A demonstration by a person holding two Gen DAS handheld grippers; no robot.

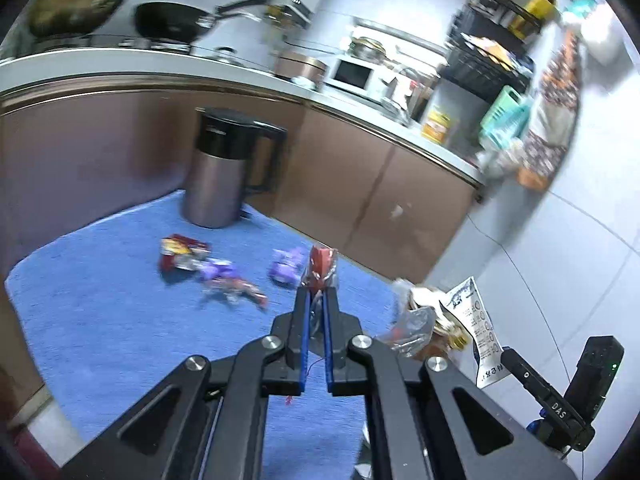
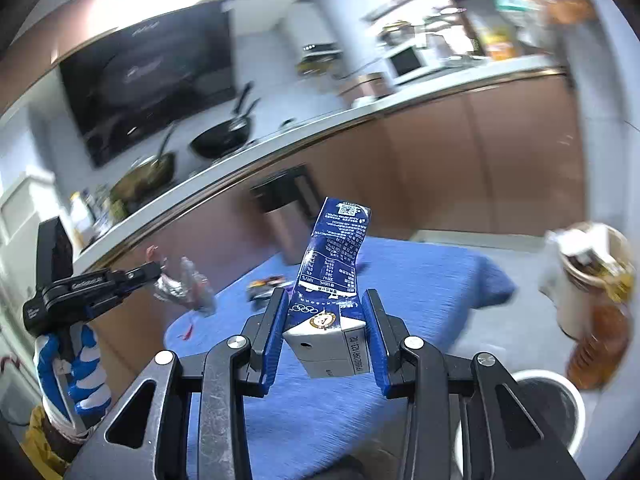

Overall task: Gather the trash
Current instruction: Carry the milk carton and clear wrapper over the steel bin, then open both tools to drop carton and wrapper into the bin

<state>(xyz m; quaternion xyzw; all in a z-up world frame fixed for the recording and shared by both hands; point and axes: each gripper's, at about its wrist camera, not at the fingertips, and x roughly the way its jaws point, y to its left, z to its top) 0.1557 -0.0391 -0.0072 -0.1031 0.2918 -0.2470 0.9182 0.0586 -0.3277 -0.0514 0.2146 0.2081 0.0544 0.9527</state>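
Right wrist view shows the right gripper [image 2: 326, 336] pinching a flattened milk carton [image 2: 328, 276] near its base, while the left gripper [image 1: 317, 300], at nine o'clock, nips a thin wrapper [image 1: 319, 268] that could slip free.

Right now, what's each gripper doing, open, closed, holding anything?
Left gripper: closed on a clear plastic wrapper.
Right gripper: closed on a flattened blue milk carton.

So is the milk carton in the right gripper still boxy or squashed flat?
Partly squashed. The milk carton keeps its boxy white end between the right gripper fingers, but its blue upper part is flattened and bent.
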